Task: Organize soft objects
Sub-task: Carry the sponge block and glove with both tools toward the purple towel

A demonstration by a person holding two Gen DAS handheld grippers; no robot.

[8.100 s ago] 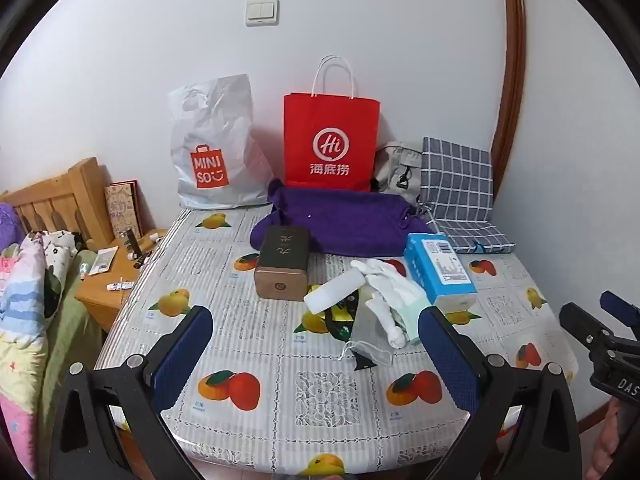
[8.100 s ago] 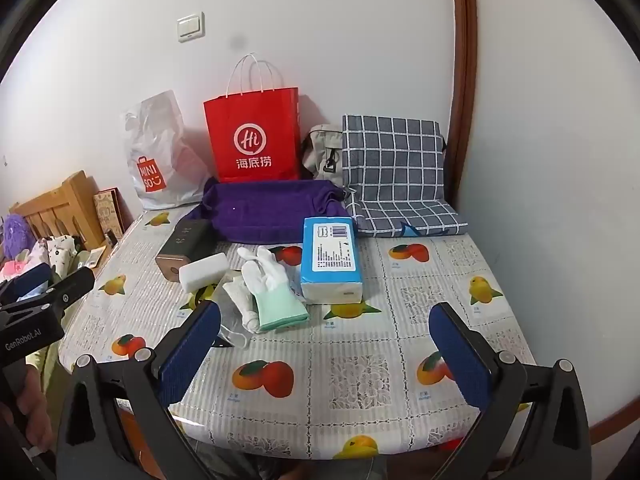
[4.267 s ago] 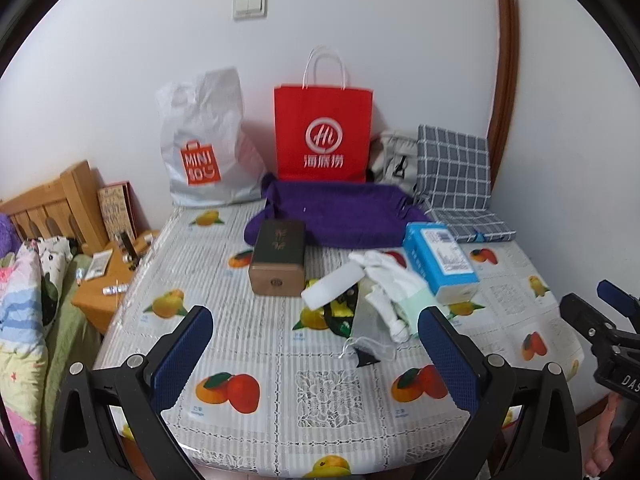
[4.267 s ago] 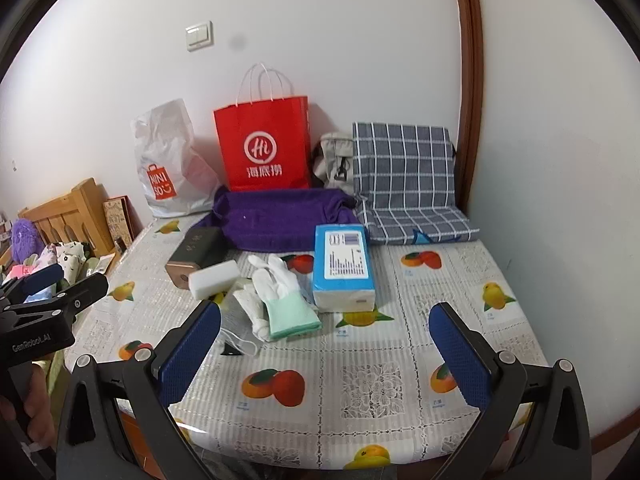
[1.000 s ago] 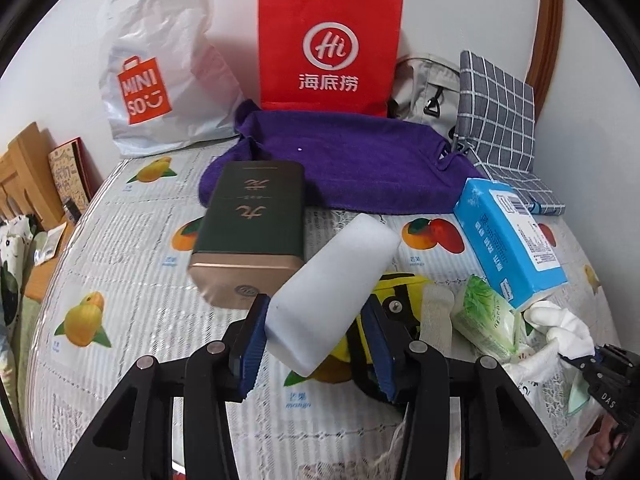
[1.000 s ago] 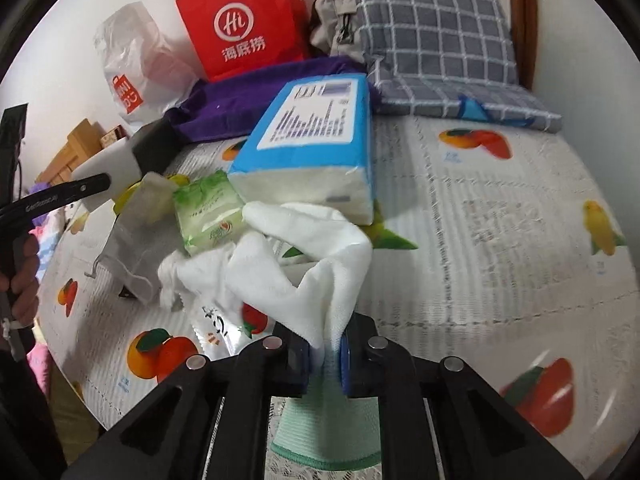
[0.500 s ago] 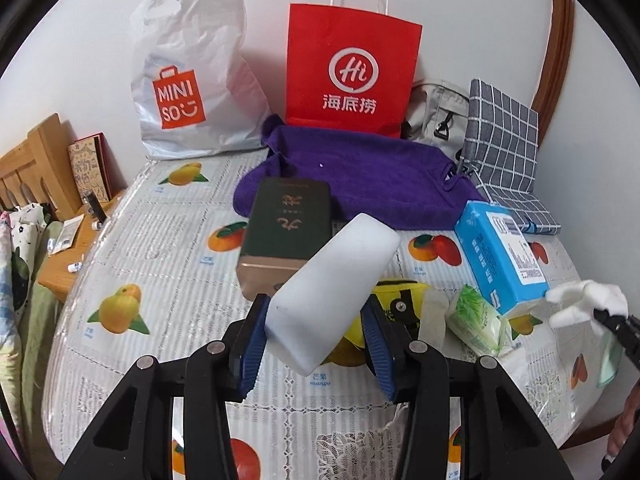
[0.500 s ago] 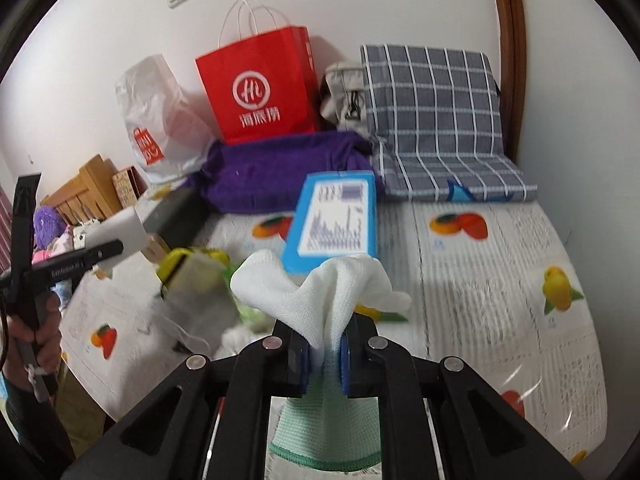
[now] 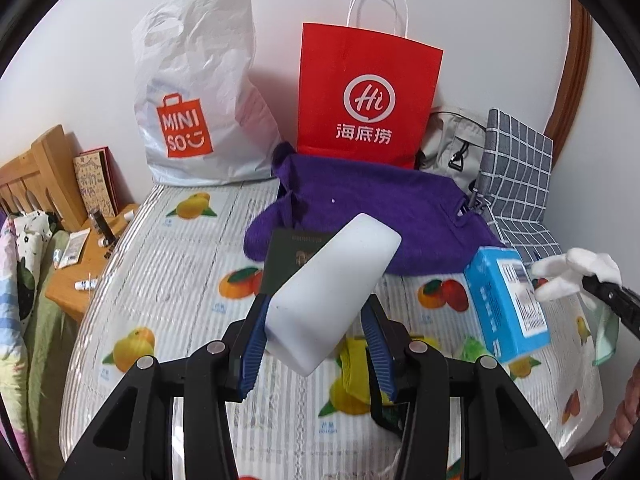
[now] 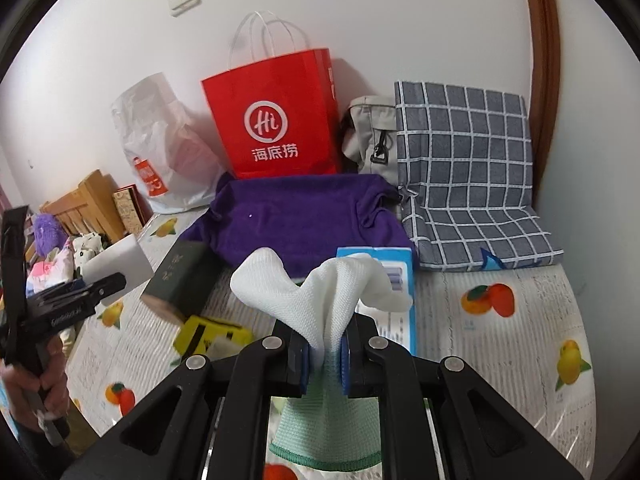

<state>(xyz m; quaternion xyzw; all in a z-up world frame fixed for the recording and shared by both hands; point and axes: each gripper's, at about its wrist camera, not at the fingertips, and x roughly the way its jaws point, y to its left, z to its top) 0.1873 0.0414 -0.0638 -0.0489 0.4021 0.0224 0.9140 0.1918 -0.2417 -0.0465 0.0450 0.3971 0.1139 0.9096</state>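
My left gripper (image 9: 316,340) is shut on a white foam sponge block (image 9: 332,292) and holds it above the fruit-print table. It also shows in the right wrist view (image 10: 120,266) at the left. My right gripper (image 10: 324,354) is shut on a white knit glove with a green cuff (image 10: 320,292), held in the air. The glove also shows in the left wrist view (image 9: 576,272) at the right edge. A purple towel (image 9: 376,208) lies at the back of the table.
A blue tissue pack (image 9: 508,300), a dark green box (image 10: 180,276) and a yellow item (image 10: 212,336) lie on the table. A red paper bag (image 9: 368,92), a white Miniso bag (image 9: 200,92), a grey bag (image 10: 372,136) and a checked cushion (image 10: 464,168) stand against the wall.
Both grippers closed on their items and lifted them off the table: the left raised the sponge, the right raised the glove. Both have drawn back and up over the last second.
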